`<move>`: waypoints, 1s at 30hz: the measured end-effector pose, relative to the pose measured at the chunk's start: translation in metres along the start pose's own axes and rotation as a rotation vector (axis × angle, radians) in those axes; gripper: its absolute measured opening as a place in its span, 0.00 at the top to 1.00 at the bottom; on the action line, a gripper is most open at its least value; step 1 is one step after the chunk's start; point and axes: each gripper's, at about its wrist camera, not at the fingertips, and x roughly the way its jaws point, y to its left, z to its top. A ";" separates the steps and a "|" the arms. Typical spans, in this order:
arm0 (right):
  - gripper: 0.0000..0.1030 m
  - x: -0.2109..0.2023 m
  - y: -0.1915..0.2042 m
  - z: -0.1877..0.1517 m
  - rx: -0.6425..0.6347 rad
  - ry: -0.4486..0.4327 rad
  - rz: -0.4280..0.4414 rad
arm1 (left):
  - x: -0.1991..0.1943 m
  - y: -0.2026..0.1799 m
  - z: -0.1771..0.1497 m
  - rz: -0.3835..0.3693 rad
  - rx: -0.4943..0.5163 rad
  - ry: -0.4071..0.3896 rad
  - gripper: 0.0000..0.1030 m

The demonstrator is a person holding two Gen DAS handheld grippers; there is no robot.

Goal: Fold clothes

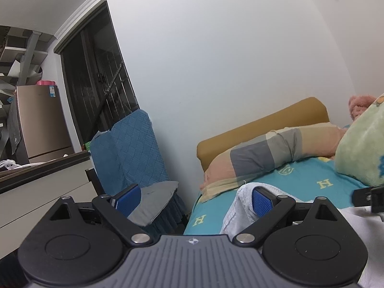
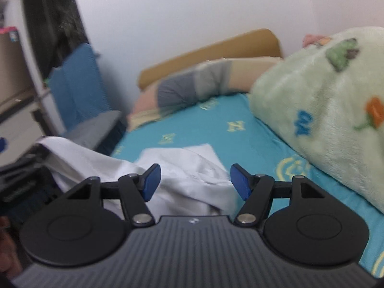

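Right view's pretty blurry. My right gripper (image 2: 194,182) jaws are spread, white shirt (image 2: 187,168) lying lower middle between them, not pinched. My left gripper (image 1: 192,199) jaws are spread too, shirt collar draped against the right one.

Home bedroom: bed (image 2: 216,124), pillow (image 1: 276,151), blanket (image 2: 324,110).

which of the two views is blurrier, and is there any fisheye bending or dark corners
The right wrist view is the blurrier: the green blanket, the pillow and the white garment are all smeared, as by motion. The left wrist view is sharp, but its fisheye bows the dark door frame, and its top corners go black. Lighting is soft and even in both, with no glare.
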 end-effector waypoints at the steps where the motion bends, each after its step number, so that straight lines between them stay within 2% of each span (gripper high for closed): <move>1: 0.34 -0.002 0.008 -0.001 -0.037 -0.014 0.045 | -0.001 0.001 0.000 0.001 0.004 -0.009 0.07; 5: 0.36 -0.006 0.041 -0.011 -0.164 -0.034 0.197 | -0.012 0.006 0.000 0.001 0.015 -0.046 0.07; 9: 0.36 0.000 0.055 -0.016 -0.202 -0.029 0.223 | -0.019 0.010 0.002 -0.008 0.004 -0.056 0.07; 15: 0.35 0.010 0.042 -0.004 -0.105 -0.064 0.267 | -0.025 0.012 0.006 -0.007 -0.010 -0.082 0.07; 24: 0.34 0.020 0.021 -0.004 0.003 -0.029 0.313 | -0.024 0.015 0.007 -0.010 -0.013 -0.085 0.07; 28: 0.34 0.023 0.003 -0.002 0.137 -0.010 0.359 | -0.022 0.017 0.006 -0.022 -0.019 -0.078 0.07; 30: 0.34 0.026 -0.003 -0.002 0.163 -0.002 0.340 | -0.022 0.017 0.006 -0.031 -0.022 -0.076 0.07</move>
